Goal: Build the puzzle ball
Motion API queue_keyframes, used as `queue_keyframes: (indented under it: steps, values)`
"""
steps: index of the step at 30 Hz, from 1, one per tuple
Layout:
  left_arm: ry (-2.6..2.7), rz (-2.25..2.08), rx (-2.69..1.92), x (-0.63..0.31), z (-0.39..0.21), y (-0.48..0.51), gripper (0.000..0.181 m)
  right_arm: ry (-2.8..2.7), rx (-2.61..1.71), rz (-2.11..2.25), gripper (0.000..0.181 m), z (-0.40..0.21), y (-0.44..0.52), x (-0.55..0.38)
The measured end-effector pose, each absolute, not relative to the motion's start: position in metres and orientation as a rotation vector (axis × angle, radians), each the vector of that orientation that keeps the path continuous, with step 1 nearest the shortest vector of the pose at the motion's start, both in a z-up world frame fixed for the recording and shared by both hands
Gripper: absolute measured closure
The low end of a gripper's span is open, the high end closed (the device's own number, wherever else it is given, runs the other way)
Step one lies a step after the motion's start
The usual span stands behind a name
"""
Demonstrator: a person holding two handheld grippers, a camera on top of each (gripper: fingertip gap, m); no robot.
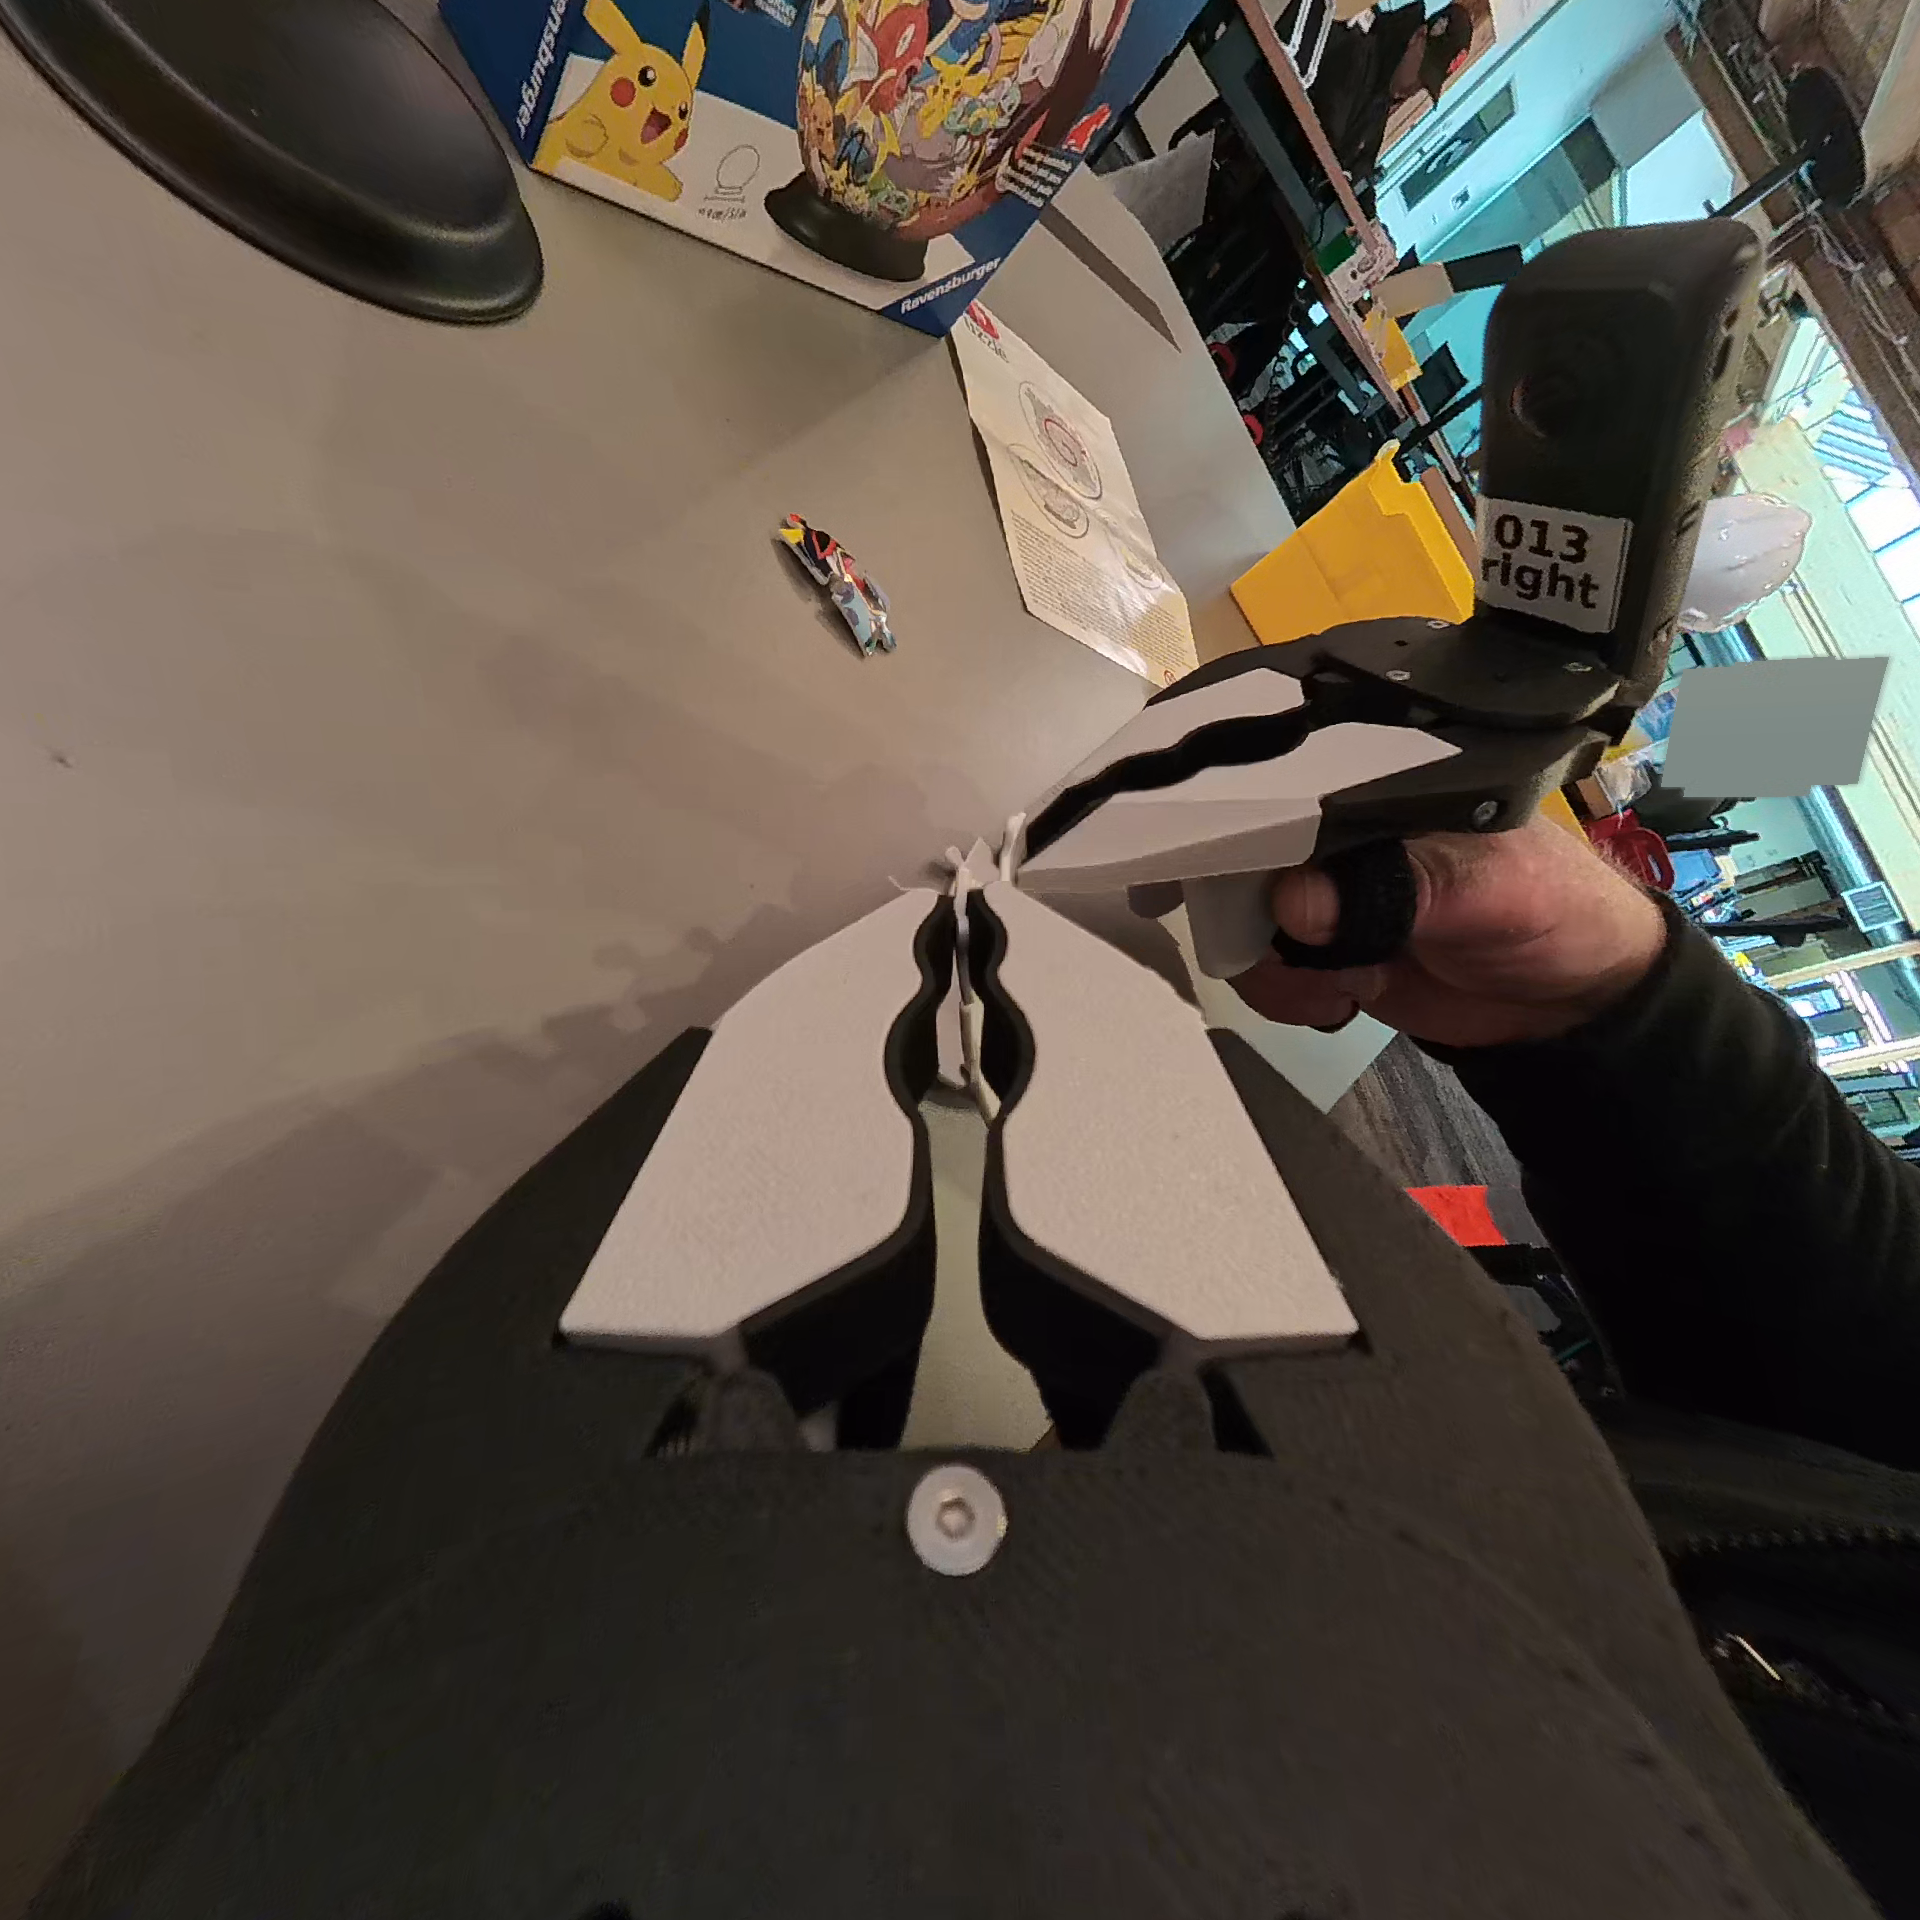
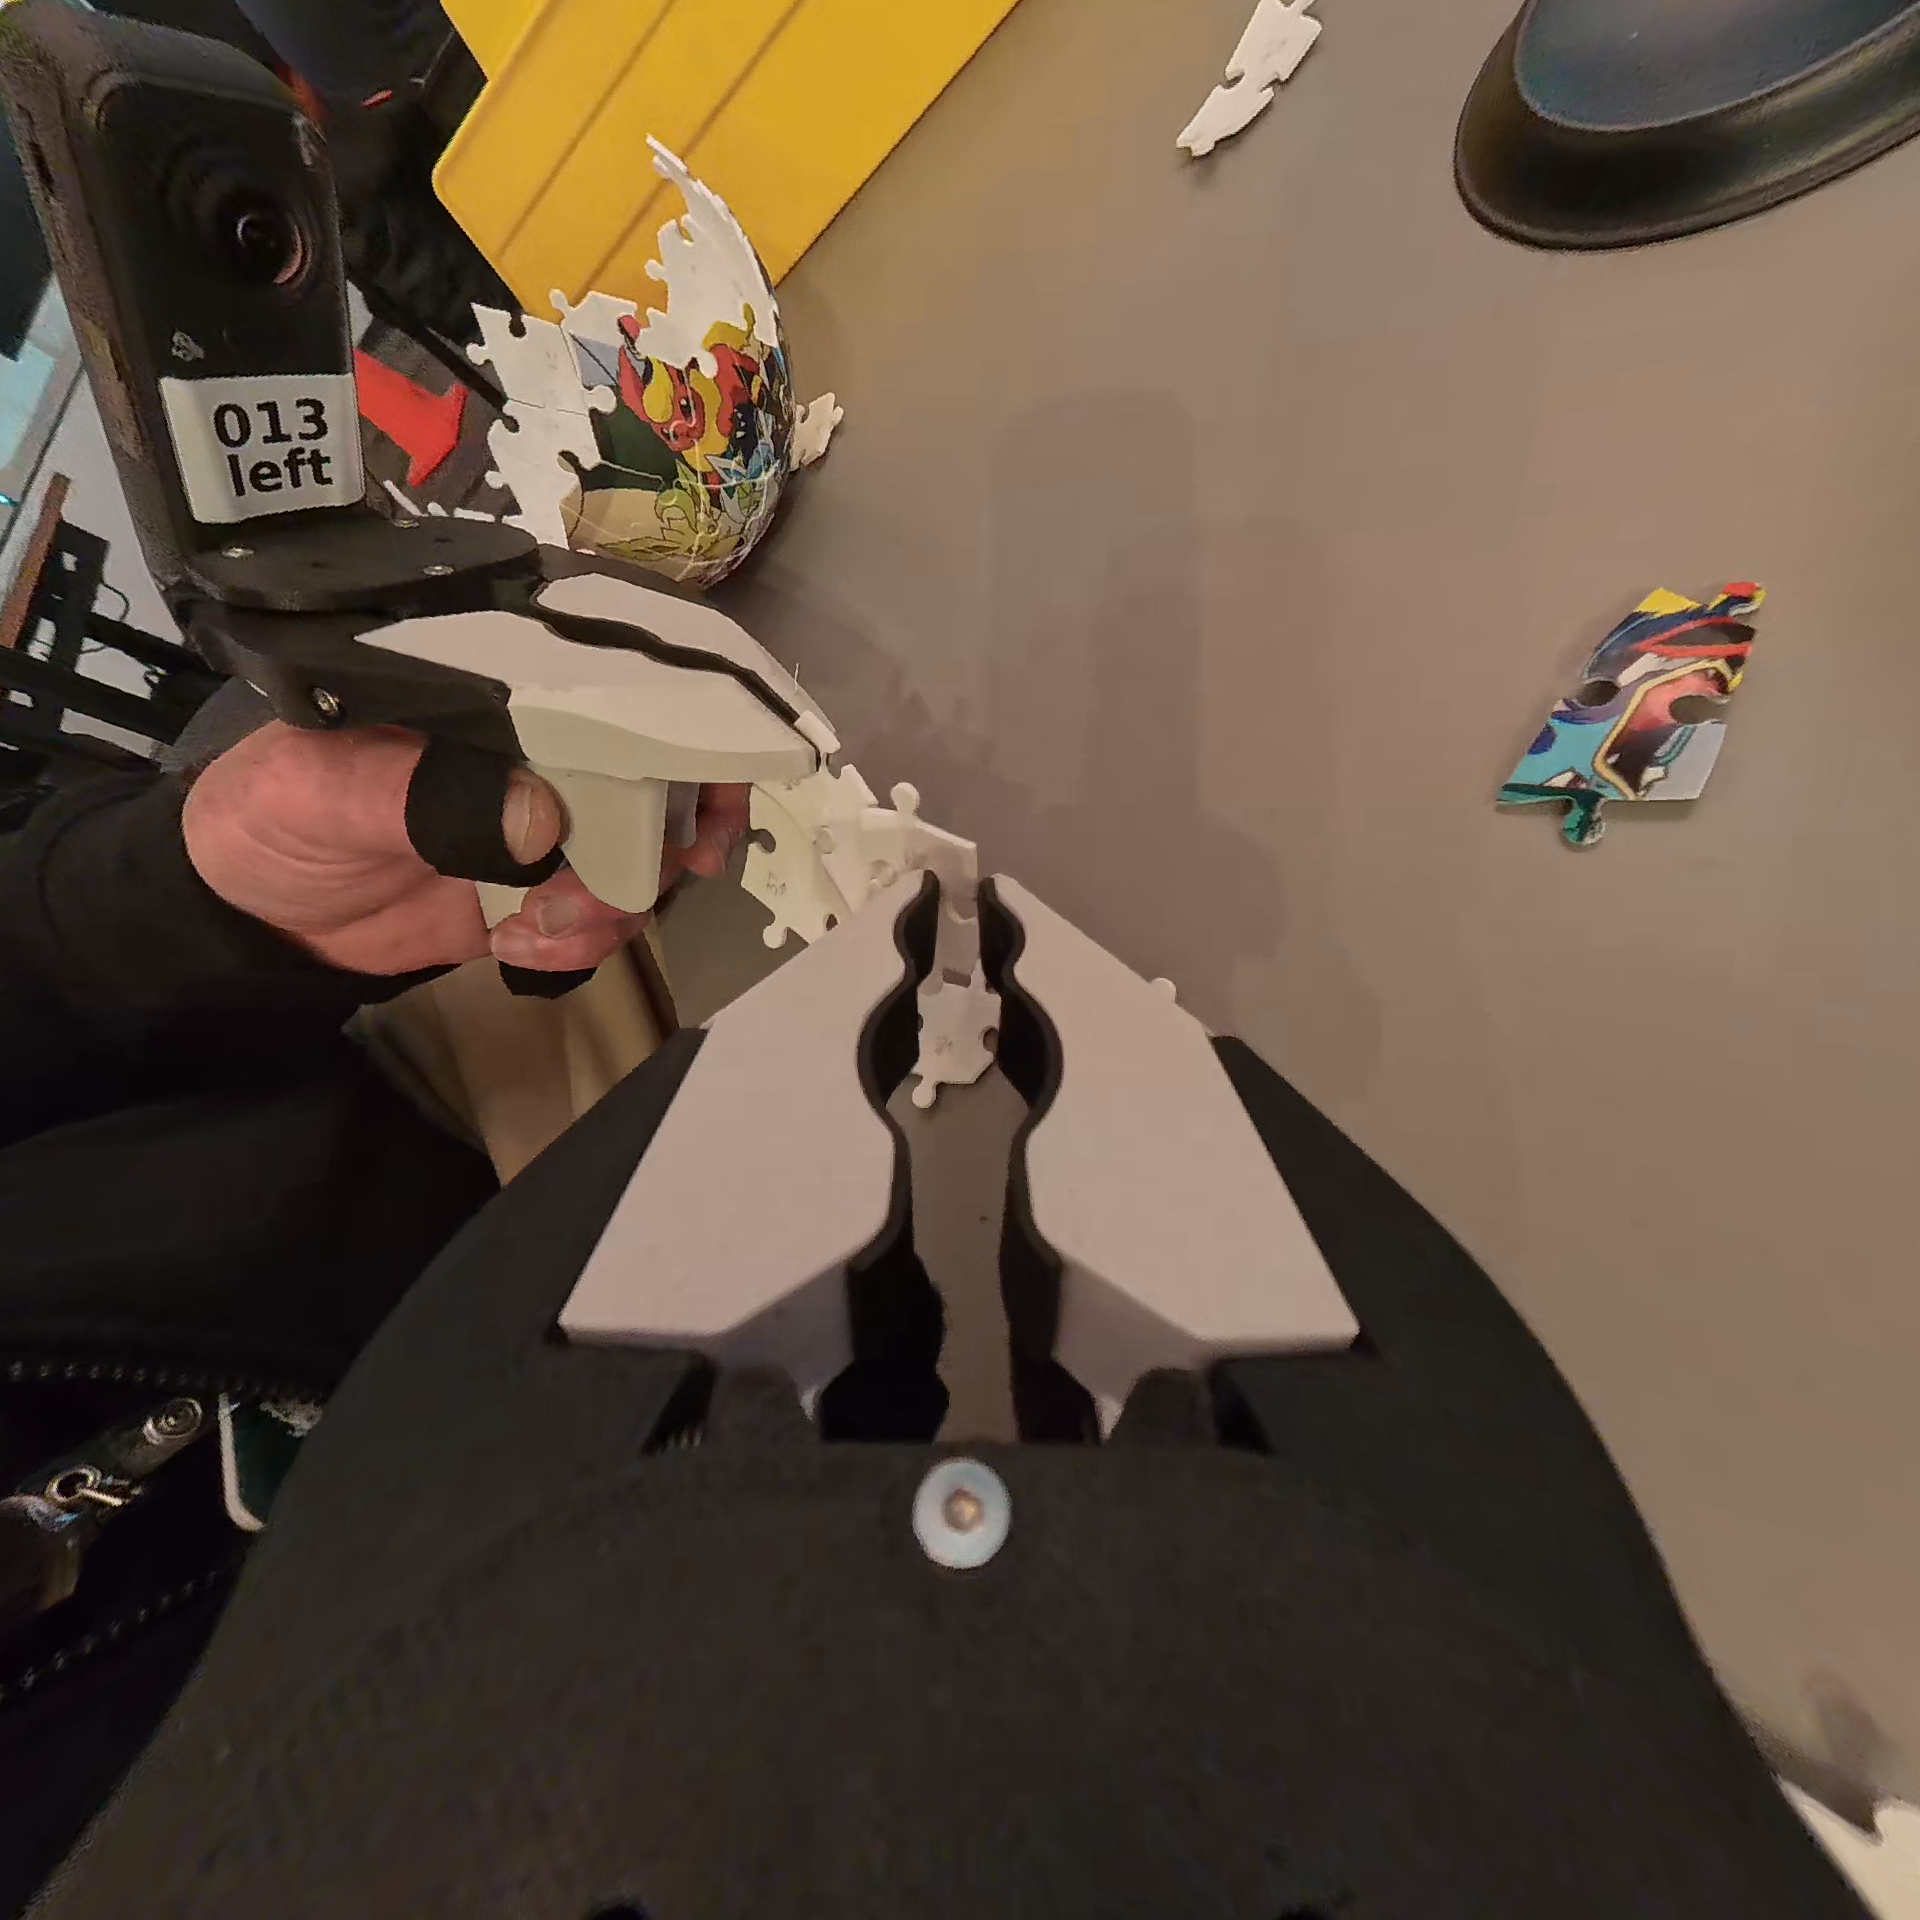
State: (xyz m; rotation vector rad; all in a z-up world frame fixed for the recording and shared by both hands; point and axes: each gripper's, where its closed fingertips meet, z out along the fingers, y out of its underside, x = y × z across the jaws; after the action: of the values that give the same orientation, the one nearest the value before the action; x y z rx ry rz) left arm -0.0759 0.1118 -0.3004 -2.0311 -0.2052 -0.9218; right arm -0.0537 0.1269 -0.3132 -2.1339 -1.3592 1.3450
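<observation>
My left gripper [image 1: 964,906] is shut on a curved white strip of joined puzzle pieces [image 2: 821,862], seen edge-on between its fingers in the left wrist view [image 1: 966,997]. My right gripper [image 2: 956,883] is shut on a single white-backed puzzle piece [image 2: 951,1029] and holds it against the strip's end. Both are held above the grey table [image 1: 416,675], tip to tip. Each gripper also shows in the other's view: the right one [image 1: 1023,842] and the left one [image 2: 821,743]. A partly built puzzle ball [image 2: 675,436] sits behind the left gripper. A loose colourful section [image 2: 1642,707] [image 1: 836,582] lies on the table.
A black ball stand [image 2: 1704,114] [image 1: 291,156] sits at the far side. The puzzle box [image 1: 810,135] and a leaflet [image 1: 1081,520] lie beyond the loose section. A yellow bin [image 2: 707,114] stands behind the ball. Loose white pieces [image 2: 1247,73] lie near the stand. My left and right fingertips are right by each other. My right gripper's tips are some 10 cm from the loose colourful section [image 1: 836,582]. It is also in sight in the right wrist view [image 2: 1578,685].
</observation>
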Motion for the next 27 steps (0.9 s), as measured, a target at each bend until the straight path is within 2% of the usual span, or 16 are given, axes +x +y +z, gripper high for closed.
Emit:
queue_keyframes:
  steps: [27]
  values:
    - [-0.122,-0.632,-2.087,-0.083,-0.311,0.116,0.179,-1.274,-2.266,1.266,0.177,-0.329,0.131,-0.061]
